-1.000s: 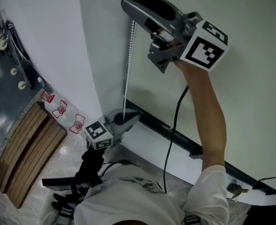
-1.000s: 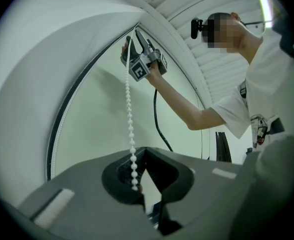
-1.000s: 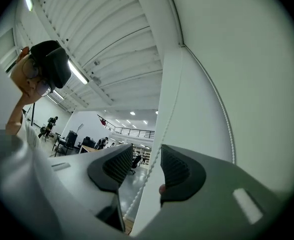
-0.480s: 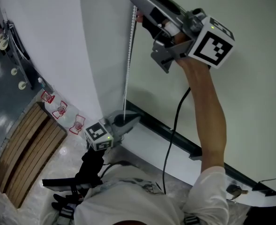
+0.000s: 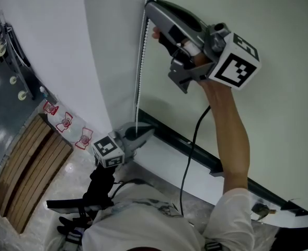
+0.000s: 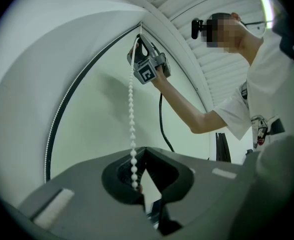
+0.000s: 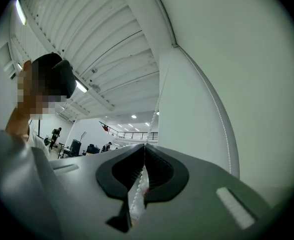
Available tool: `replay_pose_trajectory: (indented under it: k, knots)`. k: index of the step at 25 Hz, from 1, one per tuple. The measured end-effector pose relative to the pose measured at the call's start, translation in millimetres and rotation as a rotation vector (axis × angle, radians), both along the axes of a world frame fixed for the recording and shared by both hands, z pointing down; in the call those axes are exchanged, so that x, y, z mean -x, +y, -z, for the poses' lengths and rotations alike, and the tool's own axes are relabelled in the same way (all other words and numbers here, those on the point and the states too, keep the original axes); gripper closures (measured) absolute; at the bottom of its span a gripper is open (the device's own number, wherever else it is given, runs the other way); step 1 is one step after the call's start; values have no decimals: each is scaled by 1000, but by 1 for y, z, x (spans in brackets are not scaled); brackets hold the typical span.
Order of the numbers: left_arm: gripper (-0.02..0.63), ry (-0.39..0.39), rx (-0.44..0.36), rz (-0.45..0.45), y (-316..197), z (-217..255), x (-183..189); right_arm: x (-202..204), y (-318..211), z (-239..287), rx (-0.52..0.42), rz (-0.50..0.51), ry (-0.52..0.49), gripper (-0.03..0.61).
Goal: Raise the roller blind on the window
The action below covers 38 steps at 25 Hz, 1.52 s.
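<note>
Left gripper [image 5: 146, 133] sitting at 7 o'clock in head view, jaws together, pinching low end of chain [image 5: 139, 72]. Chain running straight up toward 12 o'clock. Right gripper [image 5: 151, 9] reaching high on outstretched arm; jaws having just been closing, now nipping beads between them. Blind [image 5: 279, 88] hanging beyond, bottom bar [image 5: 187, 144] apparently low at sill. Judging: fresh high grip made, downward pull coming next to start lift.
</note>
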State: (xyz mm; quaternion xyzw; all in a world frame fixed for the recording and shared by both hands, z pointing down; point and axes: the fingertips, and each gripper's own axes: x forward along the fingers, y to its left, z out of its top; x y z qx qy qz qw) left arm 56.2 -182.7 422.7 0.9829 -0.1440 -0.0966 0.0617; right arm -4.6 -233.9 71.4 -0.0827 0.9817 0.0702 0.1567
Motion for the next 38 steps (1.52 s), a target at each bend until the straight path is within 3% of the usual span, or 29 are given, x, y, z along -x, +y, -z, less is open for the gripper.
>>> replay_pose_trajectory:
  k: [19, 30, 34, 38]
  knots:
    - [615, 2, -3, 16, -2, 4, 2, 7, 17, -127, 115, 3, 144, 571]
    - [615, -2, -5, 24, -4, 5, 3, 8, 31, -223, 255, 19, 227, 575]
    - [615, -5, -2, 24, -4, 7, 4, 1, 35, -232, 294, 27, 201, 575]
    - [615, -4, -16, 16, -3, 7, 3, 1, 34, -222, 270, 12, 197, 570]
